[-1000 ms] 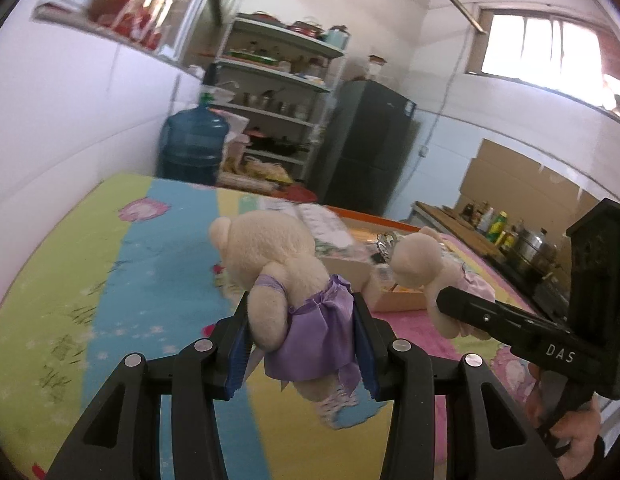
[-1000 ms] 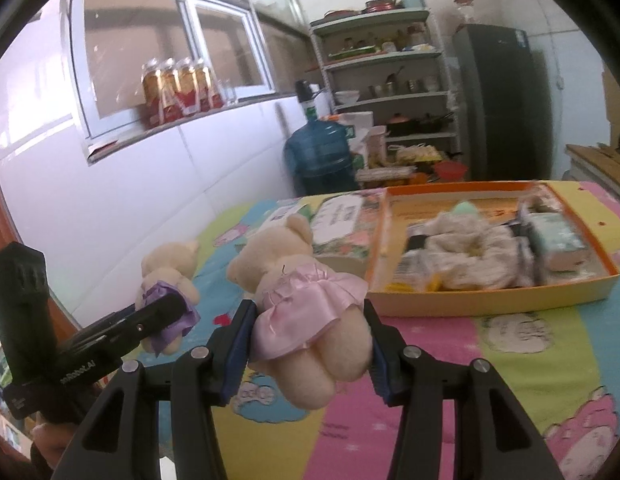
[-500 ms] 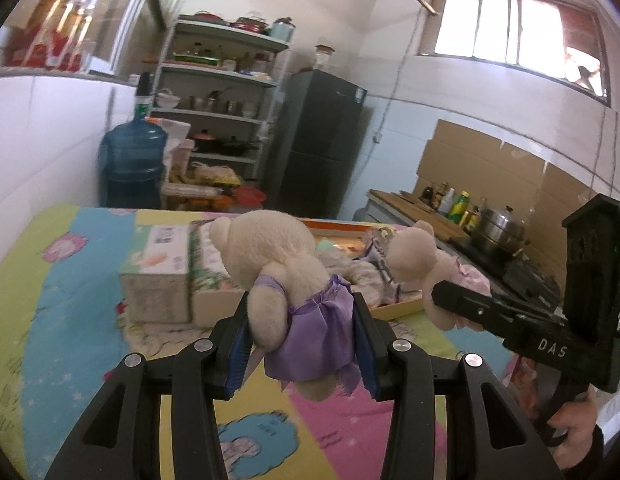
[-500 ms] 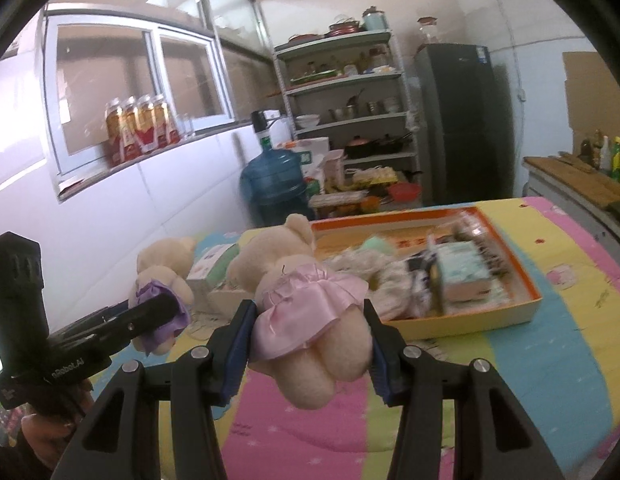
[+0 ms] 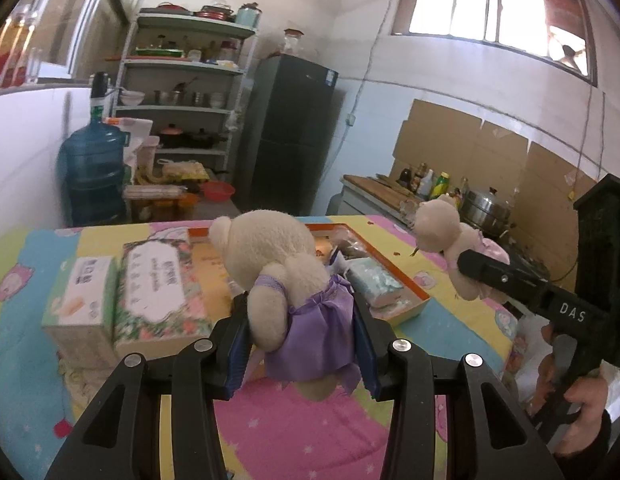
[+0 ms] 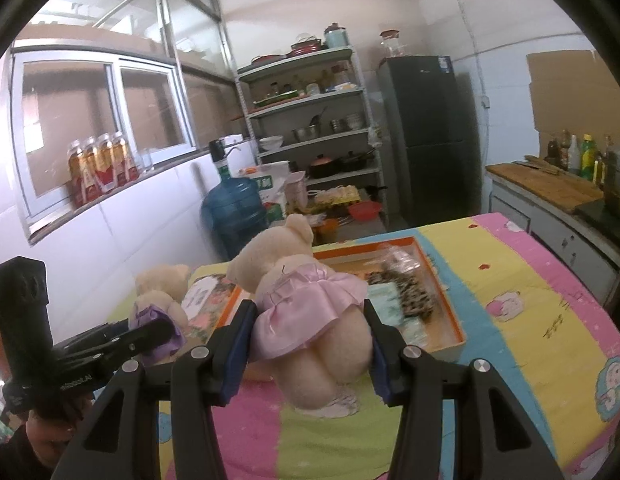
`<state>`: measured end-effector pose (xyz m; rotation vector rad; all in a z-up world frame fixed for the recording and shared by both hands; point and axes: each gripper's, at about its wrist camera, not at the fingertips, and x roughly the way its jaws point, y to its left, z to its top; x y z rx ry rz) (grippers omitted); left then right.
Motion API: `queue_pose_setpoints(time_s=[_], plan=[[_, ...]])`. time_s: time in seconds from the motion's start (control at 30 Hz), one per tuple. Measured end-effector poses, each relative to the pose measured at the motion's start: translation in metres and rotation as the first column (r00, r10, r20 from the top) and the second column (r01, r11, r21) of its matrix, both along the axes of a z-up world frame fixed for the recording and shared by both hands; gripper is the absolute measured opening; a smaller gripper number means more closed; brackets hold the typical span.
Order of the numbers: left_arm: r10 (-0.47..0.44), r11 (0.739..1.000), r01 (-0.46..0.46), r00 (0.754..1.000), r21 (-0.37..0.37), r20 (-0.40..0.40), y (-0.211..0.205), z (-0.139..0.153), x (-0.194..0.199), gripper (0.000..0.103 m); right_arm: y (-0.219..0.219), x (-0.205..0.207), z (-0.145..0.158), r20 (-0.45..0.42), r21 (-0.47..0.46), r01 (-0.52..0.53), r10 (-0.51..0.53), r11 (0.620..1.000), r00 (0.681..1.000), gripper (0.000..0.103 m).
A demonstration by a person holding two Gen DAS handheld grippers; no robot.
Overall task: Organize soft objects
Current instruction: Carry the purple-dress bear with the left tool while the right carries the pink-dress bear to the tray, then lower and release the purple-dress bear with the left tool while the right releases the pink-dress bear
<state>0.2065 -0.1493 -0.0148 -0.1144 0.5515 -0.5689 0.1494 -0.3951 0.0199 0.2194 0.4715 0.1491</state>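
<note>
Left tool (image 5: 300, 344) clamping purple-dressed bear (image 5: 286, 292), orange tray (image 5: 405, 280) behind, tissue boxes (image 5: 126, 300) left

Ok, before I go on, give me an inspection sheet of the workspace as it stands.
Surface: colourful patterned cloth covers the table.
Job's things: purple-dress bear held in the left gripper; pink-dress bear held in the right gripper; both lifted above the cloth. Orange tray already holds soft packs.
Clutter: two tissue boxes left of the tray.
Grippers: both shut on their bears, side by side.
Cables: one wire runs down the far wall; none on the table.
Surroundings: shelf rack, dark fridge, water jug, counter with bottles and a steel pot.
</note>
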Motion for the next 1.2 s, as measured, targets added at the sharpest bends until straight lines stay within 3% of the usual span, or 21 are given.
queue_pose_setpoints(time_s=[0.47, 0.83, 1.2], plan=[[-0.037, 0.999, 0.038, 0.998, 0.007, -0.042, -0.047, 0.000, 0.054, 0.046, -0.036, 0.039, -0.006, -0.028, -0.005, 0.053, -0.053, 0.999, 0.998, 0.051], [-0.014, 1.000, 0.015, 0.996, 0.008, -0.093, -0.071, -0.029, 0.090, 0.046, -0.048, 0.090, -0.042, -0.112, 0.014, 0.063, -0.061, 0.998, 0.992, 0.051], [-0.001, 1.000, 0.004, 0.996, 0.031, -0.089, -0.075, -0.042, 0.104, 0.046, -0.049, 0.113, -0.052, -0.123, -0.004, 0.053, -0.053, 0.999, 0.991, 0.051]])
